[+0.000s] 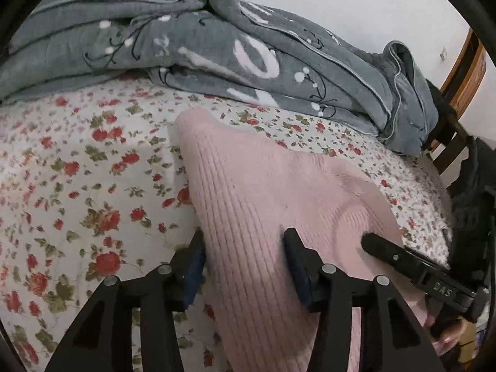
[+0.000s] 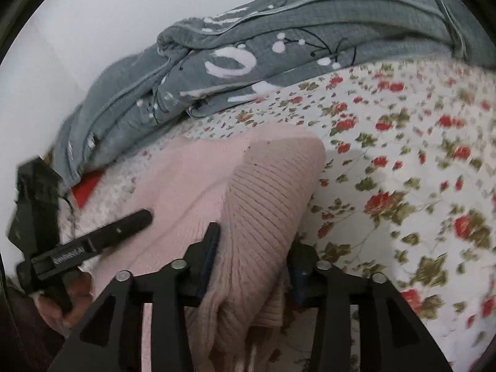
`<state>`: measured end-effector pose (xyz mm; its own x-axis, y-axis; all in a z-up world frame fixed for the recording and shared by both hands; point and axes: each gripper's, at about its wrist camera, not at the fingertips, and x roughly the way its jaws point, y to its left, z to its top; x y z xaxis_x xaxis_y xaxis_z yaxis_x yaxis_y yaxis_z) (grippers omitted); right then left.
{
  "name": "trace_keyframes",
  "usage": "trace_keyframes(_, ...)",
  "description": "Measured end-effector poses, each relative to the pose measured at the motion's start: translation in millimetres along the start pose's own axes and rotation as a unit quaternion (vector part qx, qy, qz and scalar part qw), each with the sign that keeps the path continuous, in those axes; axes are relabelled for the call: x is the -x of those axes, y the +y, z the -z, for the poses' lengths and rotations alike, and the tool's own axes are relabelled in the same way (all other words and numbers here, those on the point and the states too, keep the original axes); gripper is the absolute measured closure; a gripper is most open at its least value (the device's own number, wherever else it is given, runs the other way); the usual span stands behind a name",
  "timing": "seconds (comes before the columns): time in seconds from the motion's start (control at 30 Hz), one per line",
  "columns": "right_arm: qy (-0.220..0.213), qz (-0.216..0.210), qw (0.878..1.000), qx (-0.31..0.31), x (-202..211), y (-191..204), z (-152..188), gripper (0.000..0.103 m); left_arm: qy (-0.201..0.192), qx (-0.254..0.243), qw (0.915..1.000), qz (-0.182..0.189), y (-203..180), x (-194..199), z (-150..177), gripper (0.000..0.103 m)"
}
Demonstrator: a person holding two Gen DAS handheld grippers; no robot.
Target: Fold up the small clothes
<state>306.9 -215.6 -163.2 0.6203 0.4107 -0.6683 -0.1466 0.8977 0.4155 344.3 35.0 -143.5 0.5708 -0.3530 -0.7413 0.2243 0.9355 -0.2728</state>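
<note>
Both claws stand wide apart at the tips. On the left gripper [image 1: 245, 260], the blue-padded fingers [image 1: 194, 274] straddle a ribbed strip of the pink knit sweater [image 1: 263, 186]; the cloth runs up between them, and the right-hand pad touches or nearly touches the knit, while the left-hand pad sits just off its edge, over the sheet. Nothing is pinched there. In the same view the right gripper [image 1: 403, 257] comes in from the lower right, one slim black finger lying across the sweater's smoother panel.

Seen from its own camera, the right gripper [image 2: 254, 251] also has its jaws spread, with a thick rolled fold of the sweater [image 2: 263, 192] bunched between them. One finger [image 2: 210, 241] presses against the knit on one side; the other is mostly hidden behind the fold, so I cannot tell whether it touches. The left gripper [image 2: 102, 235] shows at the lower left of that view, a finger resting on the pink cloth, with a hand [image 2: 62, 303] around its handle.

Beneath the sweater lies a white bedsheet [image 1: 77, 170] printed with red roses and green leaves. Farther back, a grey quilt [image 1: 186, 40] with white and black markings is heaped along the pale wall [image 1: 372, 0]. A wooden bed frame [image 1: 462, 71] shows at the far right edge.
</note>
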Motion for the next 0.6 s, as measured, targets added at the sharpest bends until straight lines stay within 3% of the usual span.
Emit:
trace_keyframes(0.17,-0.007,0.017,0.999,0.039,17,10,-7,0.057,-0.004,-0.021,0.9995,-0.025,-6,8,-6,0.052)
trace_keyframes(0.37,-0.048,0.056,0.993,0.087,31,28,-26,0.057,-0.026,-0.039,0.9976,-0.052,-2,18,-20,0.052)
trace_keyframes(0.6,-0.08,0.041,0.988,0.124,21,44,-47,0.057,-0.053,-0.066,0.9943,-0.065,1,11,-45,0.052)
